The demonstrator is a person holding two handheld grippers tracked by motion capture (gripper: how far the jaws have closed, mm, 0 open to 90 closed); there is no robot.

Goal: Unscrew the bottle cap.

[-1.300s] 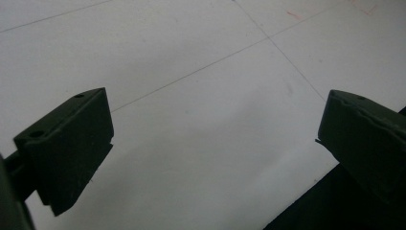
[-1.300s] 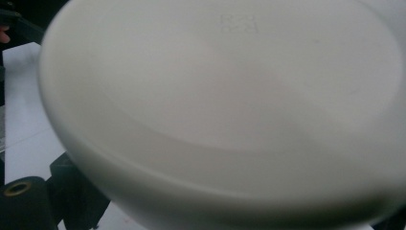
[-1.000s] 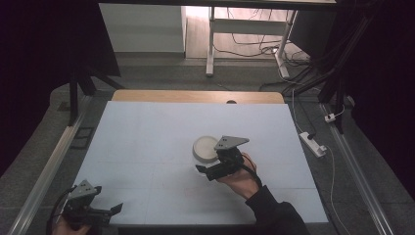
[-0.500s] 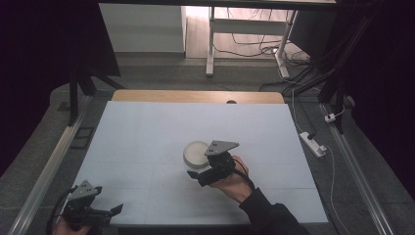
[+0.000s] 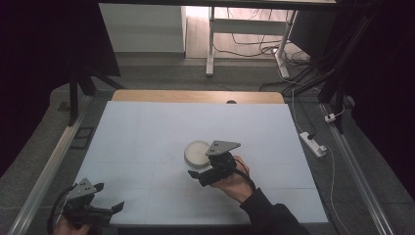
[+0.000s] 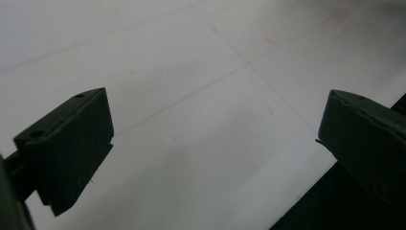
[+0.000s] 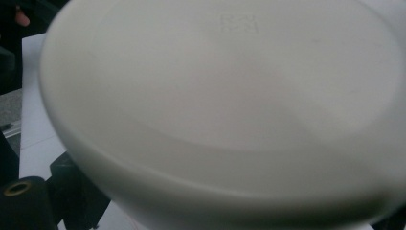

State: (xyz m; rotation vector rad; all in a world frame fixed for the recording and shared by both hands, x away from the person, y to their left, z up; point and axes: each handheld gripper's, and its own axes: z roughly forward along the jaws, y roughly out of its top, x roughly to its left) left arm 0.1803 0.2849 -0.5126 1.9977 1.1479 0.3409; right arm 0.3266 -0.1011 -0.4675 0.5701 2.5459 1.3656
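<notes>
Gripping the white bowl for carrying, the right claw is clamping its five-o'clock rim; left claw is idling wide.

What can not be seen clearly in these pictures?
- High view: the near side of the white round container is hidden behind the right hand-held gripper.
- Right gripper view: the container is blurred and cut off by the edges, so whether the jaws clamp it is unclear.

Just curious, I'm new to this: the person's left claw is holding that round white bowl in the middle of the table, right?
Not quite: the right claw holds the white bowl, as the high view shows. The left claw sits open at the table's near corner.
</notes>
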